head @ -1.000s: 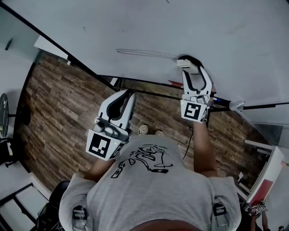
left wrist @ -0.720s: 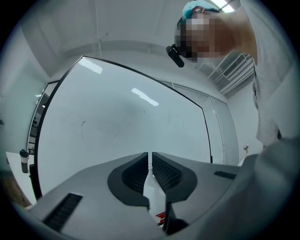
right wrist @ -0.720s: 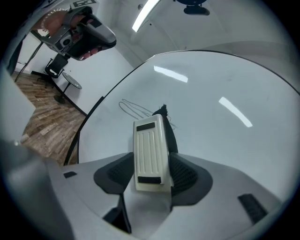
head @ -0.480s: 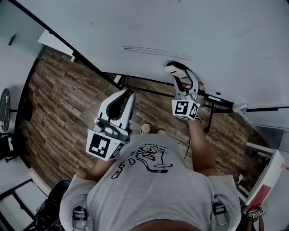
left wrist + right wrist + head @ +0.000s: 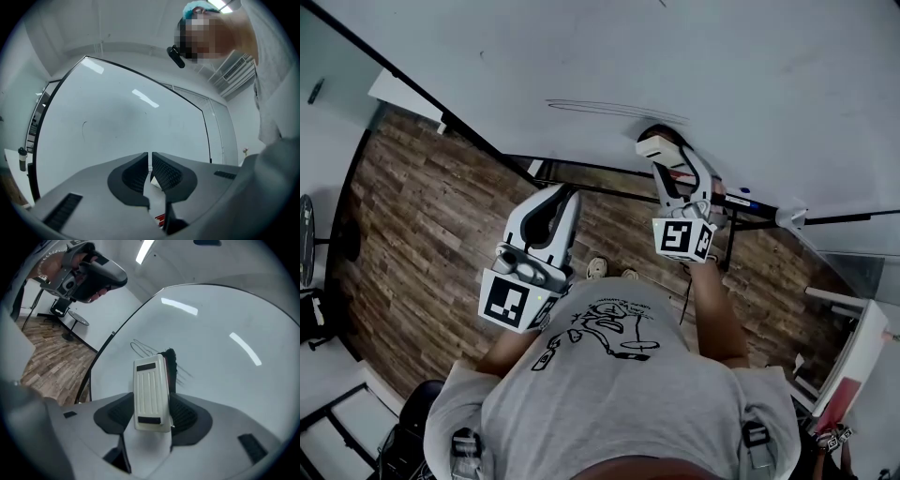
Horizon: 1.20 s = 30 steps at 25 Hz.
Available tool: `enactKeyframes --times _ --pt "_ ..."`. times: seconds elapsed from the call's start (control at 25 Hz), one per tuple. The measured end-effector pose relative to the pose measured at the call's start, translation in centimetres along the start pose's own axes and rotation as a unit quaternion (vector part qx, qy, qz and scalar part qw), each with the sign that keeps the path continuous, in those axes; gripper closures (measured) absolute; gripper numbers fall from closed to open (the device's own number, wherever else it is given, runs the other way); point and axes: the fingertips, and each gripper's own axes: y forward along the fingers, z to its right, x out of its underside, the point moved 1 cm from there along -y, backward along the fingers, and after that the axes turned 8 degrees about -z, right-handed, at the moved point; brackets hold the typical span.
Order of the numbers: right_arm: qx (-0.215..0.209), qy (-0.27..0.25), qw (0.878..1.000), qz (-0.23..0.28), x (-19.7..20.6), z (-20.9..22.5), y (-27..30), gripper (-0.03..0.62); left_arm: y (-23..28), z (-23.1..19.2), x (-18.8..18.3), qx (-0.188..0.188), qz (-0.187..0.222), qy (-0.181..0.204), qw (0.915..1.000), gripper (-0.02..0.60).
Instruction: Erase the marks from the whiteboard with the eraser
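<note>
The right hand-held gripper (image 5: 151, 412) is clamped on the white back of the eraser (image 5: 149, 380). It grips the sides, so the dark felt face is turned toward the whiteboard (image 5: 750, 75), which is the side that has to do the wiping. The eraser sits at the right end of the marks (image 5: 143, 348), just beside them. From there a sweep along the strokes would likely cover them. Whether the felt is pressing on the board cannot be told.

The left hand-held gripper (image 5: 150, 158) hangs low in front of the person's chest, well apart from the board. Its jaws are nearly together with nothing between them, and it seems to have no part in this step.

There is one whiteboard, one eraser and two hand-held grippers. The marks are one cluster of a few long thin strokes, and one small faint curved stroke (image 5: 84, 127) lies apart from them.
</note>
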Motion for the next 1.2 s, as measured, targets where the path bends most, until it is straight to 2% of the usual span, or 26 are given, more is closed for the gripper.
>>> enactKeyframes --times 0.28,0.56,1.2 --pt "0.056 -0.042 0.998 -0.001 -4.1 5.8 -3.4 0.35 0.8 0.7 -0.1 0.016 0.008 -0.003 0.9998 0.54" --pt "0.098 -0.059 0.993 0.01 -7.1 11.4 -3.6 0.35 1.2 0.8 0.2 0.018 0.007 -0.005 0.9998 0.54" --pt "0.109 -0.075 0.991 0.005 -7.1 11.3 -2.2 0.352 1.8 0.5 0.4 0.016 0.001 -0.008 0.9998 0.541"
